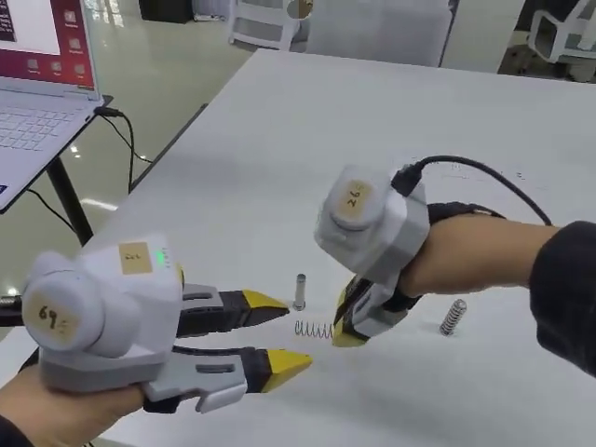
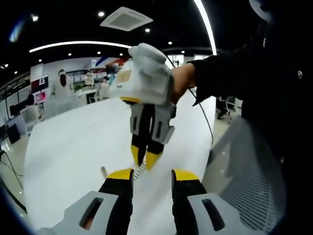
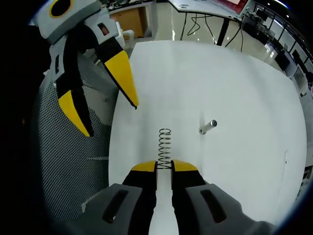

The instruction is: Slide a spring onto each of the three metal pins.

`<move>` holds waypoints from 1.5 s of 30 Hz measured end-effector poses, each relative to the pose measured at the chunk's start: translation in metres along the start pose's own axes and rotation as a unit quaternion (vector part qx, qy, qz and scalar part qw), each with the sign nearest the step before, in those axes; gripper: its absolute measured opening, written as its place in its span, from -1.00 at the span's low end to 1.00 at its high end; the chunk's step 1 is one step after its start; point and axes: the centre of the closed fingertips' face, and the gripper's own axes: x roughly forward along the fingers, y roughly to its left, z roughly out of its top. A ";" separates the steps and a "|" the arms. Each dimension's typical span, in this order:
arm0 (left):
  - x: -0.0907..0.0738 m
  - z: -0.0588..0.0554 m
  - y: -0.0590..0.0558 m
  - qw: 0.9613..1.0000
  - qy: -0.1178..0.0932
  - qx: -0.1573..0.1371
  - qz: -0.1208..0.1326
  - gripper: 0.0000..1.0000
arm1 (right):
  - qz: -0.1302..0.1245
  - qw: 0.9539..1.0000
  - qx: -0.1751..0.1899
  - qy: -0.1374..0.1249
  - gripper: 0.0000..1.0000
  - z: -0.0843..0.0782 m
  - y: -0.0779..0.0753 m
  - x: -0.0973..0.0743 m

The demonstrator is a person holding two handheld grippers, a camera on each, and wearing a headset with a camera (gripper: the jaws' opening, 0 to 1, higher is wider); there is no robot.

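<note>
A thin wire spring [image 1: 314, 329] lies level just above the white table [image 1: 372, 140], one end pinched in my right gripper [image 1: 345, 337]. In the right gripper view that gripper [image 3: 164, 165] is shut on the spring [image 3: 165, 142], which points forward. A short metal pin [image 1: 300, 291] stands upright just behind the spring; the pin [image 3: 208, 127] is to the right of the spring. My left gripper [image 1: 298, 333] is open, its yellow tips facing the spring's free end. In its own view the left gripper [image 2: 151, 175] holds nothing. A thicker spring [image 1: 453, 317] stands to the right.
A laptop [image 1: 37, 84] sits on a stand beyond the table's left edge, with a cable hanging from it. A black cable [image 1: 475, 172] runs from the right gripper across the table. White chairs [image 1: 270, 23] stand past the far edge.
</note>
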 end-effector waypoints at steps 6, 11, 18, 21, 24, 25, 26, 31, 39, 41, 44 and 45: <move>0.007 0.015 0.001 0.999 0.004 0.029 -0.013 -0.53 | 0.013 1.000 -0.013 0.000 -0.85 0.000 0.014 -0.025; 0.011 0.019 0.003 0.999 0.009 0.044 -0.020 -0.55 | 0.011 0.999 -0.030 -0.005 -0.85 0.007 0.021 -0.044; 0.018 0.016 -0.007 0.997 0.014 0.064 -0.040 -0.62 | 0.017 0.999 -0.045 -0.002 -0.85 0.011 0.033 -0.054; 0.021 0.013 -0.012 0.996 0.018 0.075 -0.047 -0.66 | 0.020 0.999 -0.050 0.001 -0.85 0.011 0.038 -0.054; 0.022 0.012 -0.015 0.995 0.020 0.085 -0.052 -0.75 | 0.023 0.998 -0.051 0.004 -0.85 0.012 0.042 -0.054; 0.022 0.012 -0.015 0.995 0.020 0.086 -0.052 -0.78 | 0.024 0.998 -0.053 0.006 -0.85 0.012 0.043 -0.053; 0.022 0.011 -0.015 0.994 0.021 0.089 -0.052 -0.82 | 0.025 0.998 -0.054 0.007 -0.85 0.011 0.044 -0.054; 0.023 0.009 -0.016 0.993 0.025 0.097 -0.056 -0.91 | 0.024 0.998 -0.056 0.007 -0.85 0.013 0.046 -0.056; 0.024 0.009 -0.016 0.993 0.024 0.100 -0.057 -0.94 | 0.012 0.998 -0.065 -0.013 -0.86 0.027 0.046 -0.068; 0.025 0.009 -0.017 0.993 0.023 0.098 -0.058 -0.94 | 0.010 0.997 -0.069 -0.023 -0.86 0.033 0.047 -0.071; 0.026 0.010 -0.018 0.993 0.021 0.098 -0.059 -0.94 | 0.009 0.997 -0.073 -0.036 -0.86 0.042 0.049 -0.073; 0.026 0.010 -0.018 0.993 0.020 0.098 -0.058 -0.94 | 0.007 0.996 -0.076 -0.036 -0.86 0.044 0.049 -0.073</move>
